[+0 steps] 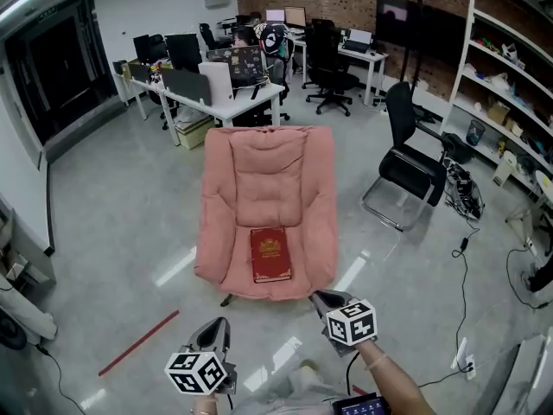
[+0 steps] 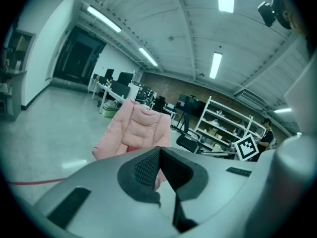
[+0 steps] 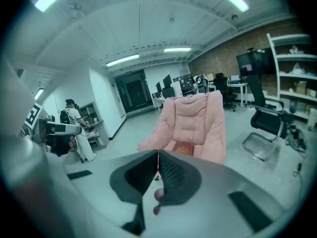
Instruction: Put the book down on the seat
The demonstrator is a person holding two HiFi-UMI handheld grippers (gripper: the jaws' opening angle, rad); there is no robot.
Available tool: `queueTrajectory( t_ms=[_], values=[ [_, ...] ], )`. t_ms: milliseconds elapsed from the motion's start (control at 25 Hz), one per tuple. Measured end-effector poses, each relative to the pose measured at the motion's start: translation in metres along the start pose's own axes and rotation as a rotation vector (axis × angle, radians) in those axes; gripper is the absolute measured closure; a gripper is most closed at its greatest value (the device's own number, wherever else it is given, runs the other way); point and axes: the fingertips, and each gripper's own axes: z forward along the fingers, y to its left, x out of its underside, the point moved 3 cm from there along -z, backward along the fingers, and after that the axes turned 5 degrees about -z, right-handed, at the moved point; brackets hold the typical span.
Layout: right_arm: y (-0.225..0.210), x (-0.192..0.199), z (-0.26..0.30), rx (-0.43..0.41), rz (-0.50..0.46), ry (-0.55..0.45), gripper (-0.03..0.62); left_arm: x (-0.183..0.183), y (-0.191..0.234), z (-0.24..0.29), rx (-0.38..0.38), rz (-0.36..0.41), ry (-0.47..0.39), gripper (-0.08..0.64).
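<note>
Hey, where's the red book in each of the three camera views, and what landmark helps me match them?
Head view: the red book lies flat on the seat, lower centre.
Left gripper view: only a thin red sliver shows, left of centre.
Right gripper view: near centre, on the seat's front.
Shared landmark: the pink armchair under it.
</note>
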Motion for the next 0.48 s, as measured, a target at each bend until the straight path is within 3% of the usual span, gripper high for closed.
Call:
queueTrajectory(
  t_ms=[120,200,360,480],
  values=[
    [0.025,-0.010,-0.012,0.021,-0.033,-0.024,0.575,-0.014,0.012,-0.028,-0.089,0.052,-0.054,0.563],
    [0.041,-0.013,-0.021,0.032,-0.041,-0.041,0.575,-0.017,0.016,-0.042,-0.089,0.064,-0.065,0.562],
    [0.070,-0.018,-0.046,0.044,-0.025,-0.093,0.577,-0.009,0.013,-0.060,-0.074,0.069,0.034,0.563],
    [0.092,-0.021,-0.070,0.048,-0.023,-0.143,0.577,-0.002,-0.001,-0.075,-0.012,0.125,0.085,0.563]
  ],
)
